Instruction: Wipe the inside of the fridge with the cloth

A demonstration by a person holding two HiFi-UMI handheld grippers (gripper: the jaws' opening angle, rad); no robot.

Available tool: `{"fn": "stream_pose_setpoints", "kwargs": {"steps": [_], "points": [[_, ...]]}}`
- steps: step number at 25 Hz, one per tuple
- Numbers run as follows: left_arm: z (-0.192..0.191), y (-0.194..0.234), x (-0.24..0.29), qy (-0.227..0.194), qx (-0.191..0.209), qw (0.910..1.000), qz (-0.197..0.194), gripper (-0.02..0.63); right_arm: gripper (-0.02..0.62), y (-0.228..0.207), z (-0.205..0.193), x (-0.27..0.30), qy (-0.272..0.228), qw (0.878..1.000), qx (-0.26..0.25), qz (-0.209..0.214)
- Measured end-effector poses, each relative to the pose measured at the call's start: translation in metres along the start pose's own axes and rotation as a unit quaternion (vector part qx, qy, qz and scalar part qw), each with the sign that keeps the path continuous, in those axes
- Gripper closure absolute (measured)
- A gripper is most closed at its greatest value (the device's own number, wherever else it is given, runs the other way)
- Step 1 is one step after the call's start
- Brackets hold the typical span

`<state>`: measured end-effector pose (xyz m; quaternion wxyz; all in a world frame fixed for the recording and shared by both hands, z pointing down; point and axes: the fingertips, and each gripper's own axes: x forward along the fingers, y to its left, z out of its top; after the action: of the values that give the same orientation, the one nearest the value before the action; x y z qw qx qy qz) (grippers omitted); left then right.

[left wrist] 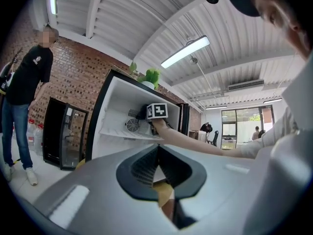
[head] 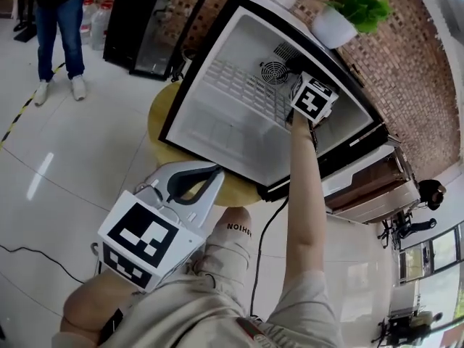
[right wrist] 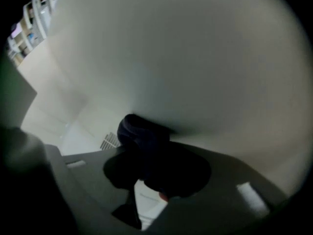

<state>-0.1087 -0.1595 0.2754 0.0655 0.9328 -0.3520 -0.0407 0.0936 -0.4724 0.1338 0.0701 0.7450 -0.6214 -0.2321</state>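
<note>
The small fridge (head: 190, 107) stands open on a round yellow table, its white inside bare, with a wire shelf (head: 239, 85) and a round fan (head: 275, 72) on the back wall. My right gripper (head: 301, 78) reaches deep into the upper right of the fridge, next to the fan. It is shut on a dark cloth (right wrist: 143, 133), which presses against the white inner wall (right wrist: 186, 58). My left gripper (head: 209, 177) is held level outside, in front of the fridge's lower edge, shut with nothing in it. From the left gripper view, the right gripper's marker cube (left wrist: 157, 110) shows inside the fridge.
A potted plant (head: 346, 14) and a white object stand on top of the fridge. The fridge door (head: 377, 187) hangs open at the right. The yellow table (head: 158, 114) rims the fridge. A black glass-door cabinet (head: 156, 24) and a standing person (head: 61, 27) are at the far left. A cable (head: 262, 245) trails down.
</note>
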Motion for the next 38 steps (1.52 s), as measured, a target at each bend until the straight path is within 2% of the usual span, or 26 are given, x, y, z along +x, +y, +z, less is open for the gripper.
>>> {"fn": "stream_pose_setpoints", "kwargs": {"steps": [3,6,8,11,13,16,19,22,24,27,30,34,38], "points": [[-0.002,0.0,0.003,0.004,0.01,0.9999,0.002,0.604,0.474,-0.04,-0.016,-0.008,0.014,0.996,0.086,-0.035],[-0.002,-0.001,0.005,0.001,-0.005,1.0,0.006,0.604,0.474,-0.036,-0.01,-0.028,-0.038,0.993,0.1,-0.05],[-0.002,-0.008,0.008,0.001,-0.009,1.0,0.005,0.604,0.471,-0.018,0.001,-0.038,-0.056,0.994,0.089,-0.022],[-0.008,-0.016,0.011,0.007,0.004,1.0,-0.004,0.604,0.471,0.032,0.021,-0.041,-0.054,0.997,0.017,0.054],[-0.009,-0.019,0.012,0.01,0.008,0.9999,-0.009,0.604,0.471,0.072,0.037,-0.046,-0.052,0.993,-0.03,0.102],[-0.01,-0.018,0.011,0.009,0.008,0.9999,-0.012,0.604,0.471,0.132,0.057,-0.051,-0.049,0.983,-0.066,0.164],[-0.014,-0.017,0.011,0.011,0.003,0.9999,-0.012,0.604,0.471,0.185,0.073,-0.039,-0.058,0.976,-0.084,0.193],[-0.018,-0.019,0.013,0.015,0.003,0.9997,-0.017,0.604,0.471,0.203,0.084,-0.027,-0.076,0.976,-0.073,0.188],[-0.016,-0.021,0.014,0.014,0.004,0.9997,-0.02,0.604,0.471,0.188,0.084,-0.026,-0.082,0.98,-0.038,0.178],[-0.013,-0.02,0.013,0.008,0.003,0.9998,-0.019,0.604,0.471,0.136,0.067,-0.029,-0.06,0.985,0.038,0.157],[-0.016,-0.022,0.016,0.013,0.002,0.9997,-0.023,0.604,0.47,0.068,0.039,-0.032,-0.038,0.989,0.101,0.099],[-0.018,-0.038,0.022,0.019,-0.002,0.9989,-0.043,0.604,0.471,-0.007,0.009,-0.04,-0.011,0.991,0.134,0.018],[-0.015,-0.041,0.024,0.017,0.006,0.9988,-0.045,0.604,0.471,-0.034,0.009,-0.057,-0.02,0.987,0.157,-0.016]]}}
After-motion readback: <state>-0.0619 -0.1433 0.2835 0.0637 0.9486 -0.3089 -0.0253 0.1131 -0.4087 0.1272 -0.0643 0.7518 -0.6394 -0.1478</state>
